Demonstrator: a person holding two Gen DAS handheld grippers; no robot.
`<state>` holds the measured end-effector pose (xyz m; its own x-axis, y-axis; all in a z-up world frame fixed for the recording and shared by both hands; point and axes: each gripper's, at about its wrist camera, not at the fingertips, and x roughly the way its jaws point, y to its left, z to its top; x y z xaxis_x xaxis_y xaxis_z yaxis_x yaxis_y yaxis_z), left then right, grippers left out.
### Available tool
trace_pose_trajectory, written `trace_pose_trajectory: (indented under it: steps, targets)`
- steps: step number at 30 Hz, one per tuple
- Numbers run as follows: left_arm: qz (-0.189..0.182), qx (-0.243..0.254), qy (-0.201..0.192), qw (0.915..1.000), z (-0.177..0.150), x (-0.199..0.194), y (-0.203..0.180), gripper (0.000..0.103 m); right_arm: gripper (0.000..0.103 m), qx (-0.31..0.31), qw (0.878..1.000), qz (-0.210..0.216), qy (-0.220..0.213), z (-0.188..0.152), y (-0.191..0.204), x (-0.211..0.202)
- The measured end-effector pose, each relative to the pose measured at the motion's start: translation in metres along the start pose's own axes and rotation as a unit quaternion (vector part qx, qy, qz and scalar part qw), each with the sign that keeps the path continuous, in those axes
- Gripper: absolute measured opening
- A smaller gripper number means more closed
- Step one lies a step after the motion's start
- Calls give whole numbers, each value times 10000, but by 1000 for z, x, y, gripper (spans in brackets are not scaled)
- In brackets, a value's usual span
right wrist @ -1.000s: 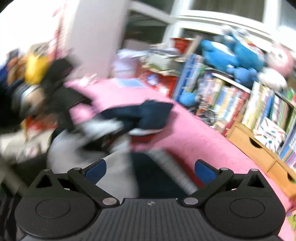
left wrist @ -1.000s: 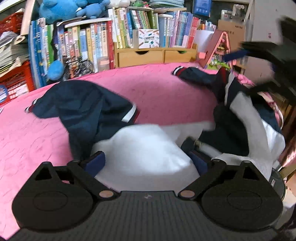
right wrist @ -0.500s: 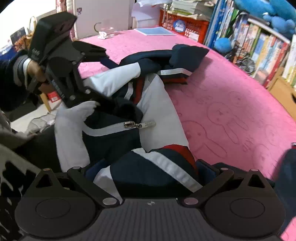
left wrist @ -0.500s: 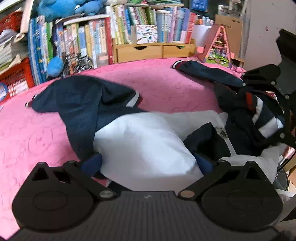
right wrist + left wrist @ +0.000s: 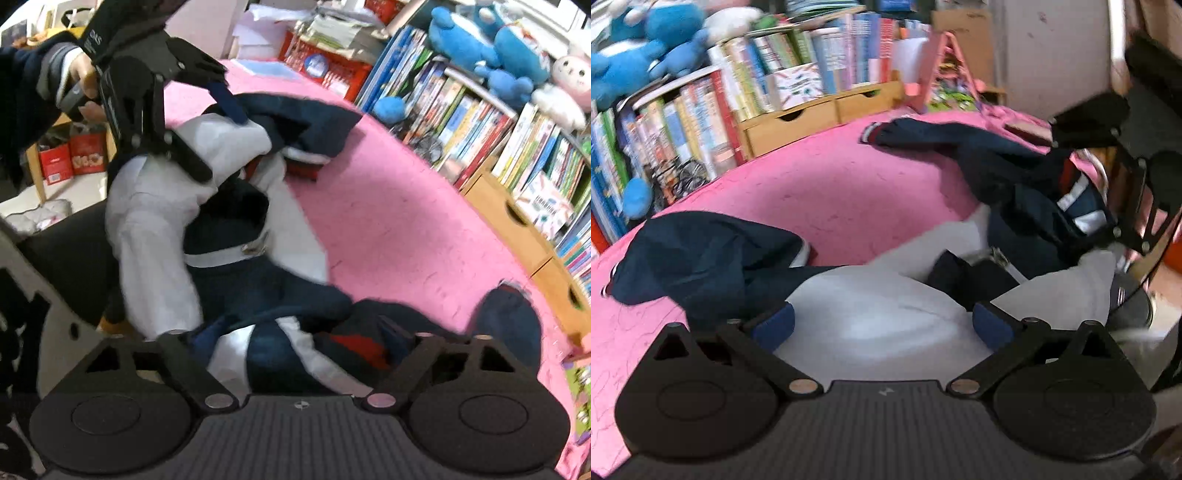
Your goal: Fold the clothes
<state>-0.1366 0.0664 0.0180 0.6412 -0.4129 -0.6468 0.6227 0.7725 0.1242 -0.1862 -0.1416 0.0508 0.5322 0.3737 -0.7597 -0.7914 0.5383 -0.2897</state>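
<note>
The left gripper (image 5: 882, 325) is matte black, with a ribbed grey plate at its base bearing a small lightning mark, two round black housings with triangular cut-outs, and linkage bars pinned by brass-coloured rivets; its fingertips (image 5: 774, 326) carry dark blue pads. The right gripper (image 5: 295, 347) is built the same, its ribbed plate marked with a small round emblem. Seen from the right wrist view, the left gripper's black frame shows silver screws and white lettering on its body. The person's sleeve (image 5: 35, 79) is dark navy with a grey cuff
</note>
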Motion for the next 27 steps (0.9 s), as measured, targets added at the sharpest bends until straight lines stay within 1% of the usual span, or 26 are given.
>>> trace_pose_trajectory:
  steps: [3,4,6,7,8,9,10,11,12,13,14,15,16,17,18,19,20,21,22,23,24,25,26,27]
  targets:
    - [-13,4,39,10000,-3,1,-3,103,76,254,9990,70,-361,0,-2,-4]
    - [11,-5,54,10000,-3,2,-3,103,78,345,9982,92,-490,0,-4,-5]
    - [59,-1,99,9999,-3,4,-4,103,78,799,9930,332,-808,4,-18,-9]
    - [85,7,122,9999,-3,5,-4,103,80,1010,9895,468,-922,6,-25,-9]
    - [109,6,144,9998,-4,4,-4,103,82,1055,9884,567,-935,7,-27,-7]
    - [133,5,165,9998,-4,3,-4,103,84,1058,9879,658,-921,8,-29,-4]
    - [154,0,183,9997,-5,2,-4,103,84,823,9917,597,-783,9,-24,1]
    - [175,-6,184,9997,-5,2,-5,103,84,445,9963,449,-585,8,-13,9]
    - [196,-11,184,9996,-6,1,-6,103,82,102,9983,343,-457,6,-1,16]
    - [221,-1,170,9996,-6,1,-7,103,79,-225,9988,252,-349,3,11,24]
    - [283,18,128,9995,-6,1,-8,103,77,-311,9987,251,-306,3,18,28]
    - [344,37,86,9994,-6,0,-9,103,73,-269,9989,262,-284,5,20,30]
    - [405,54,41,9992,-6,0,-10,103,66,-265,9991,196,-284,7,21,30]
    - [466,38,-40,9989,-3,-1,-9,103,60,-351,9989,30,-307,9,24,29]
    - [527,21,-120,9985,-1,-3,-7,103,48,-619,9970,-333,-334,11,29,29]
    - [587,5,-201,9981,1,-4,-6,103,37,-1093,9888,-936,-394,12,37,30]
    - [643,-15,-282,9975,3,-5,-4,103,32,-1606,9731,-1587,-459,13,44,33]
    - [633,-93,-353,9973,6,-6,0,103,27,-2100,9495,-2259,-570,12,50,38]
    - [597,-176,-394,9973,9,-6,3,103,24,-2490,9246,-2804,-669,10,49,45]
    - [563,-258,-432,9971,13,-6,6,103,24,-2688,9052,-3204,-747,9,42,50]
    - [545,-306,-432,9971,15,-5,9,103,23,-2665,8942,-3501,-825,11,29,54]
    - [572,-331,-422,9969,16,-3,12,103,23,-2538,8859,-3767,-938,14,16,55]
    - [616,-320,-405,9968,16,-2,13,103,23,-2464,8691,-4148,-1088,17,3,56]
    - [623,-273,-360,9970,15,1,13,103,23,-2405,8482,-4553,-1245,20,-10,57]
